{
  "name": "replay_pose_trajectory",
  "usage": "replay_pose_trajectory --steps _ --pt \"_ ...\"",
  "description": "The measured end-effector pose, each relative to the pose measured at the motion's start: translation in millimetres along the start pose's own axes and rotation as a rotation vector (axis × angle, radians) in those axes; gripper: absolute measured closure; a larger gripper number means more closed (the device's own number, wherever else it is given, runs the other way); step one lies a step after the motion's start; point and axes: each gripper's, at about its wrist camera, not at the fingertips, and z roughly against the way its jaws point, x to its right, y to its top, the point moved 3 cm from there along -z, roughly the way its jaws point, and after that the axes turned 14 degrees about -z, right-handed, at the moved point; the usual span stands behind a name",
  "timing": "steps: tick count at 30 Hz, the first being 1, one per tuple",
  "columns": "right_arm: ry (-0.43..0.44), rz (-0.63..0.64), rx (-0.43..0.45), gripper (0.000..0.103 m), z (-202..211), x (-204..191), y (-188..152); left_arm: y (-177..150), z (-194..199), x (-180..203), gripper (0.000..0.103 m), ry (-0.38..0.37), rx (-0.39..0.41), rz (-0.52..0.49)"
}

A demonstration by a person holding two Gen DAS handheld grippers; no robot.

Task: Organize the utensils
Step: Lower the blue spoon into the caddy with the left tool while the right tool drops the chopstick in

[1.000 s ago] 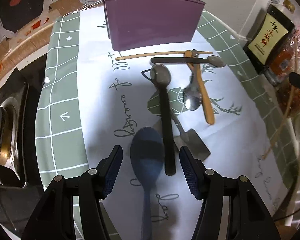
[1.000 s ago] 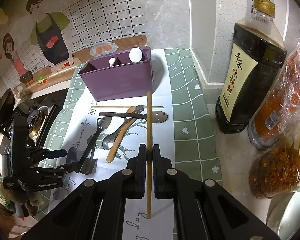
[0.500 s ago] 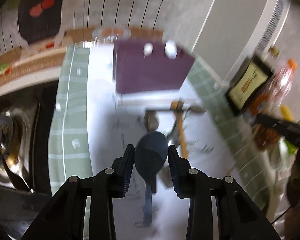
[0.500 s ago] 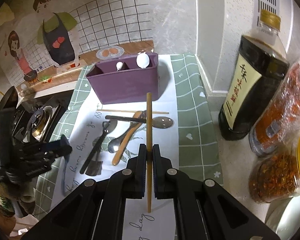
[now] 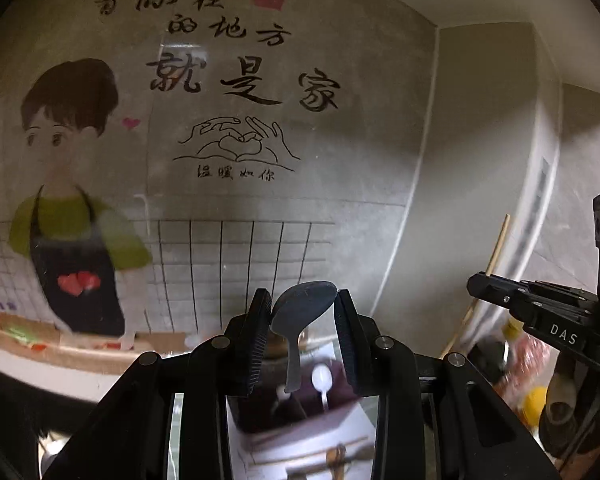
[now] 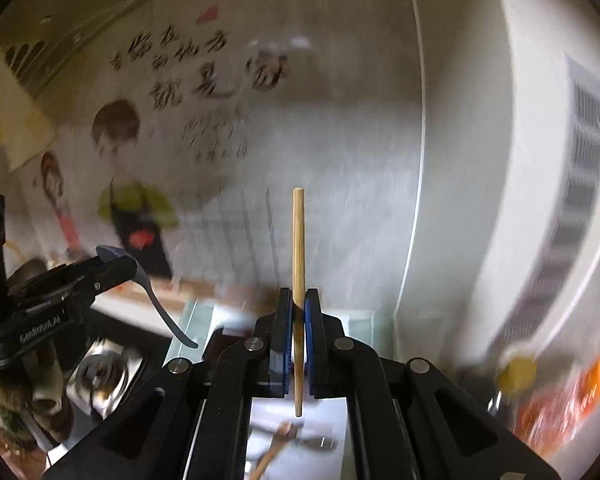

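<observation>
**Both grippers raised, each carrying one utensil**

The left gripper (image 5: pixel 303 312) is clamped on a dark blue spoon (image 5: pixel 303 307), its ribbed pads pressing the two sides of the bowl. The bowl sits tilted between the fingertips, and the handle hangs down and away beneath them, over the purple utensil holder (image 5: pixel 300 412) seen blurred below on the counter. A white spoon (image 5: pixel 321 376) stands in that holder, just right of the hanging blue handle. From the right wrist view, the same spoon shows at the left, its bowl pinched at the gripper's tip and its curved handle drooping down toward the stove burner (image 6: pixel 108 364).

The right gripper (image 6: pixel 299 320) is closed tight on a wooden chopstick (image 6: pixel 298 248). The stick runs upright through the narrow slot between the blue pads, most of its length rising above the fingertips and a shorter stretch poking out below them. In the left wrist view the chopstick appears at the right, slanted, held in the black frame of that gripper.

Beneath the right gripper, on the white mat (image 6: pixel 300 420), some utensils lie blurred, among them a wooden one (image 6: pixel 278 444). Behind both grippers stands the wall with its cartoon sticker (image 5: pixel 76 208) and painted characters.
</observation>
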Motion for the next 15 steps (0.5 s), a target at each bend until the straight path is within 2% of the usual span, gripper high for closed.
replay_pose_trajectory --steps 6,10,14,15 --pt "0.001 -0.011 -0.019 0.098 -54 -7 12 -16 -50 -22 0.069 -0.016 -0.072 0.065" --pt "-0.006 0.006 -0.034 0.098 -91 -11 -2 -35 -72 -28 0.069 -0.023 -0.093 0.089" --pt "-0.011 0.019 -0.097 0.098 -125 -10 -25 -56 -92 -27 0.069 -0.036 -0.139 0.101" --pt "-0.016 0.022 -0.112 0.098 -131 -8 -29 -62 -100 -26 0.066 -0.054 -0.162 0.105"
